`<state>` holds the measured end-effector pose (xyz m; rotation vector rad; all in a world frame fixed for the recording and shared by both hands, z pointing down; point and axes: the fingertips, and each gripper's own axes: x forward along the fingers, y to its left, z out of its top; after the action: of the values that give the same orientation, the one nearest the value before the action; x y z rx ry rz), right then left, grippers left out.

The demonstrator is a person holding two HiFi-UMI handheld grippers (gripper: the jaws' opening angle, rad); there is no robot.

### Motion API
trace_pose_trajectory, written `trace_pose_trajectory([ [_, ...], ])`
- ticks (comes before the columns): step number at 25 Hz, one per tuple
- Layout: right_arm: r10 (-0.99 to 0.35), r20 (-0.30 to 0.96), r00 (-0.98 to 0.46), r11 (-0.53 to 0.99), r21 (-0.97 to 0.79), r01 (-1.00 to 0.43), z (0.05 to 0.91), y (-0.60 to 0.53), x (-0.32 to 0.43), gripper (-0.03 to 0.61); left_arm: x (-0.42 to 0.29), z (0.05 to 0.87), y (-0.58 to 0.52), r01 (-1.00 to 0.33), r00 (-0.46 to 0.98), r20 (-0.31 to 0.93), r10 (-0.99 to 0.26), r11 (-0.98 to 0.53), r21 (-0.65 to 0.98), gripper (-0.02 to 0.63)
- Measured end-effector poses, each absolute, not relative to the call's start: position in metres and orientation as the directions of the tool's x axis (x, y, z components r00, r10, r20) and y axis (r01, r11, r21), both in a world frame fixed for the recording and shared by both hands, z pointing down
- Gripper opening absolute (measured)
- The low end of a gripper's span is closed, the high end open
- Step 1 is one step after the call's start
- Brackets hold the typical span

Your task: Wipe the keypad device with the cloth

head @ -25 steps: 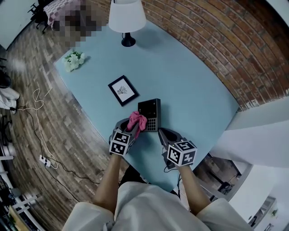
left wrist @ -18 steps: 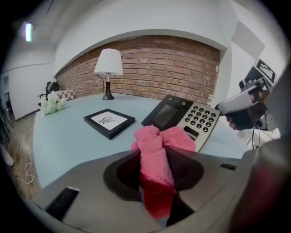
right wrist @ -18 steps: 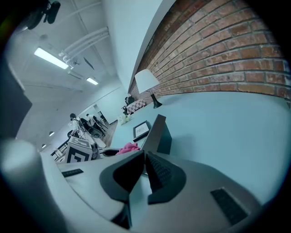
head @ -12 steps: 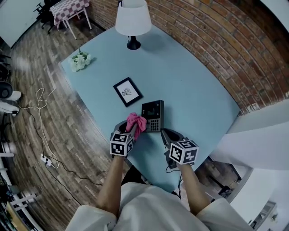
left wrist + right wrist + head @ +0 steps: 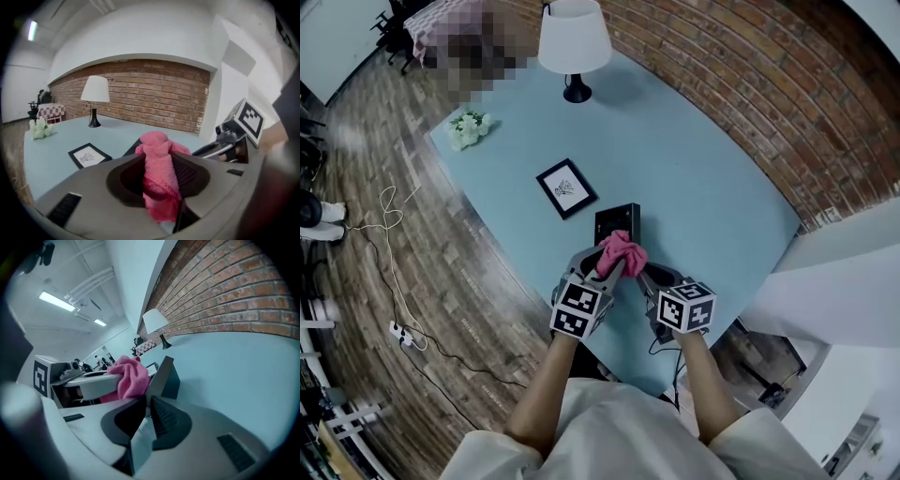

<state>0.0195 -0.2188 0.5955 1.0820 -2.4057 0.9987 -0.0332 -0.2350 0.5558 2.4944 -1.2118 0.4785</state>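
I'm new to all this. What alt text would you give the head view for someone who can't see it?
Seen from above, a person's left gripper holds a pink cloth on a black keypad device on a light blue table, the right gripper close beside it. A lamp, a framed picture and white flowers sit further back.

Light-blue table (image 5: 694, 178) by brick wall (image 5: 741, 66); white-shaded lamp (image 5: 573, 42) at far edge, white flowers (image 5: 469, 129) near left corner, black-framed picture (image 5: 566, 187) flat mid-table. Cable (image 5: 389, 272) on wood floor (image 5: 356, 159).

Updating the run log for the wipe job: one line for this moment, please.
left gripper: shut on cloth | cloth: over keypad device | right gripper: shut on keypad device's near edge
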Motion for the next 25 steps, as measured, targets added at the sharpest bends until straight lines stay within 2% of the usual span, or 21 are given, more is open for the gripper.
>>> trace_pose_trajectory([
  [3, -0.519, 0.530, -0.670, 0.479, -0.469, -0.742, 0.595, -0.218, 0.020, 0.055, -0.021, 0.570, -0.233, -0.795, 0.557, 0.487, -0.672, -0.601, 0.080, 0.167],
  [6, -0.523, 0.534, -0.665, 0.482, -0.458, -0.747, 0.595, -0.218, 0.020, 0.055, -0.023, 0.580, -0.229, -0.800, 0.540, 0.489, -0.685, -0.598, 0.046, 0.169],
  [14, -0.529, 0.531, -0.663, 0.486, -0.451, -0.749, 0.596, -0.218, 0.020, 0.055, -0.060, 0.621, -0.223, -0.842, 0.501, 0.549, -0.670, -0.523, 0.130, 0.169],
  [25, -0.533, 0.552, -0.642, 0.477, -0.430, -0.766, 0.598, -0.218, 0.020, 0.055, -0.105, 0.669, -0.215, -0.894, 0.391, 0.642, -0.660, -0.438, 0.093, 0.169],
])
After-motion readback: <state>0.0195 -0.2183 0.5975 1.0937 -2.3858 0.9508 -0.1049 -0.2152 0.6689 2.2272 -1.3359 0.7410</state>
